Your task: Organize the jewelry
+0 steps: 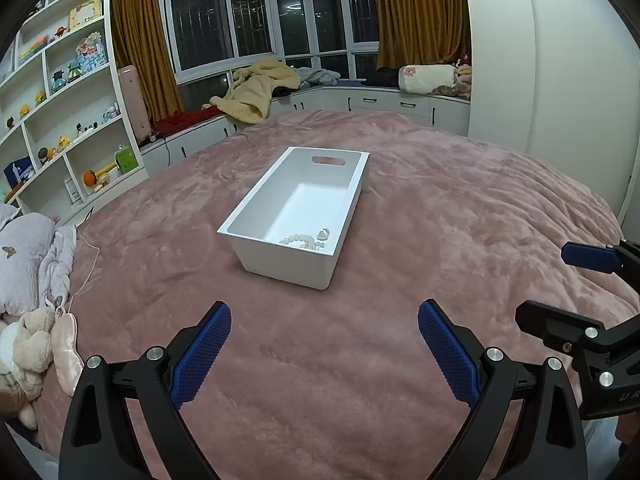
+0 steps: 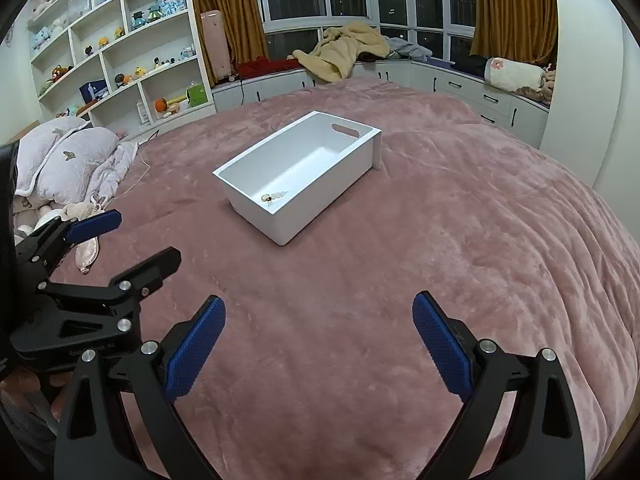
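Jewelry [image 1: 306, 240] in bin [image 1: 280, 262]: pieces indistinguishable.

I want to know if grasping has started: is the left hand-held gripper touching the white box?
Apart. The left wrist view shows bare pink blanket between the open left hand-held gripper and the white box.

White rectangular bin [image 1: 256, 236] sits upright on the pink blanket [image 1: 360, 360], open-topped, handle slot in far end wall. Pale bead bracelet [image 1: 300, 240] lies heaped in its near corner.
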A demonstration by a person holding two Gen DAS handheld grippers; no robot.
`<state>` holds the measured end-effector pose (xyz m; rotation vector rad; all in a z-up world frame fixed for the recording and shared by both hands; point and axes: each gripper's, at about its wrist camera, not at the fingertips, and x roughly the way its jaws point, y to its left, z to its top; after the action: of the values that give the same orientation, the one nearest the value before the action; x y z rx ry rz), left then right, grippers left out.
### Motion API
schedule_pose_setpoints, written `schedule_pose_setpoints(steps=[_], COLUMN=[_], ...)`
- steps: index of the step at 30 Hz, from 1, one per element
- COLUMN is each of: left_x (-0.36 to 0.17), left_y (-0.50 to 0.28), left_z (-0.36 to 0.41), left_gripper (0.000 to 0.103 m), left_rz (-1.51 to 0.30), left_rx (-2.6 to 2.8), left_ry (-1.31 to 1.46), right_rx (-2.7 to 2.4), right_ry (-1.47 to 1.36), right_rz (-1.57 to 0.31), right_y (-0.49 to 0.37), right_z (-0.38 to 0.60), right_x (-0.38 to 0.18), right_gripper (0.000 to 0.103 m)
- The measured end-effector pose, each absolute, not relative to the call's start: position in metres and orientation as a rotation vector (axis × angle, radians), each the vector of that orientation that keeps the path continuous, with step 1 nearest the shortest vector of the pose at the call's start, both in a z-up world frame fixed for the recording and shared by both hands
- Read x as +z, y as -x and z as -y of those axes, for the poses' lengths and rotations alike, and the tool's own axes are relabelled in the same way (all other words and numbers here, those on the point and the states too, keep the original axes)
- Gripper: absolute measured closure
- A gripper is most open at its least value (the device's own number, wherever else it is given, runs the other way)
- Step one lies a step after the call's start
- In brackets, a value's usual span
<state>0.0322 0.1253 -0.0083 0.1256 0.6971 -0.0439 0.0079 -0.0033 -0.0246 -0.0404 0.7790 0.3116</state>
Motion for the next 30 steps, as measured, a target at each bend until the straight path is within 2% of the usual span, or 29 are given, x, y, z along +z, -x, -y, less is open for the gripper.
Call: schedule_pose_setpoints(steps=[30], left_x=[-0.0069], left_y=[-0.0337], left_z=[-0.1237], left_gripper=[0.007], left_rz=[-0.692], left_rx=[-0.061], left_ry=[-0.131], right_rx=[0.307], right_ry=[0.032], right_rz=[-0.768], right_y=[-0.0023], right_z=[0.0008], right_x=[-0.0209], right_gripper=[0.01])
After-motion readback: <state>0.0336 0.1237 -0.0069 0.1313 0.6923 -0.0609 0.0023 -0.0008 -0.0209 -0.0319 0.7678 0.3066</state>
